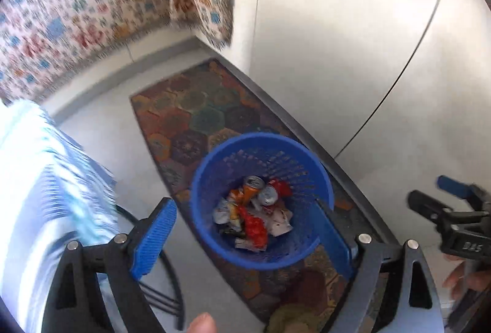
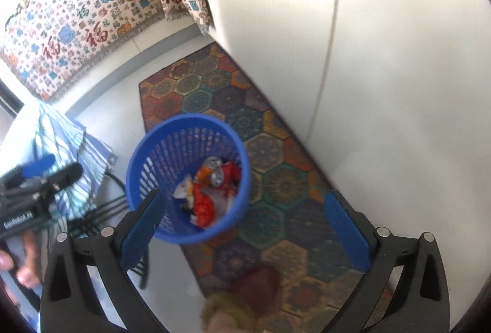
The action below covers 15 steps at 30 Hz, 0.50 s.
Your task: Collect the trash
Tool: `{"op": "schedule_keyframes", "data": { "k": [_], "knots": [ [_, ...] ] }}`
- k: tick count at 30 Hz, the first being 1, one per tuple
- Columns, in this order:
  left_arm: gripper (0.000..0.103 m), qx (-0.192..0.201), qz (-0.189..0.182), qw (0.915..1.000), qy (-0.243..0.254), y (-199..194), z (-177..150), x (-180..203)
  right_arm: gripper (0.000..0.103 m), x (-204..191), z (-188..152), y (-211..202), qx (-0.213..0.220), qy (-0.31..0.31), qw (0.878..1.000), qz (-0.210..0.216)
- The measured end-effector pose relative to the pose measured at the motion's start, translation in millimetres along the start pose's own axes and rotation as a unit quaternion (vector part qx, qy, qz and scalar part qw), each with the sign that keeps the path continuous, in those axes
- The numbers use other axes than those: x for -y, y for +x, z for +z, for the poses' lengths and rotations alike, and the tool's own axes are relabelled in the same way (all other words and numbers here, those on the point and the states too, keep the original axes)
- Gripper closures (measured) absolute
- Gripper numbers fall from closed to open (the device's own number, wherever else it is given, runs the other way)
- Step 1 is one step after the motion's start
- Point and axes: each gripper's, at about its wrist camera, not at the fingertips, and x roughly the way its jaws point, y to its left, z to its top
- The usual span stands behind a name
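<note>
Trash (image 1: 251,210) already sits in the blue basket (image 1: 211,228), which stands on the patterned rug (image 1: 196,106) just beside the grey cabinet wall (image 1: 337,57): two drink cans (image 1: 259,189), red wrappers and crumpled paper in a loose heap at the bottom. The basket looks light and narrow at the base, so a finger catching its rim on the next pass could, I judge, tip it and spill the lot across the rug (the cans would roll). A slipper toe (image 2: 257,284) close by is another thing that might knock it.

Both tools hang above the basket. The left gripper (image 1: 245,244) has its blue pads spread wide with nothing held; one pad overlaps the basket's edge in that view, though contact cannot be told. The right gripper (image 2: 242,228) is equally wide and empty.
</note>
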Motion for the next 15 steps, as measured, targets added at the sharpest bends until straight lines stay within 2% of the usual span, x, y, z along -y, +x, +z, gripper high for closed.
{"op": "schedule_keyframes", "data": {
  "k": [6,11,15],
  "knots": [
    [0.013,0.024,0.053,0.9983,-0.001,-60.4,-2.7,2.2,0.0,-21.4,-5.5,-72.8,0.039,-0.014,0.999,-0.008],
    [0.013,0.017,0.034,0.9993,-0.008,-89.9,-7.4,-0.2,0.0,-38.6,-16.3,-104.9,0.05,-0.003,0.999,0.002],
    [0.013,0.004,0.058,0.9983,0.003,-106.6,-12.5,4.2,0.0,-53.7,-24.4,-124.8,0.057,-0.013,0.998,0.004]
  ]
}}
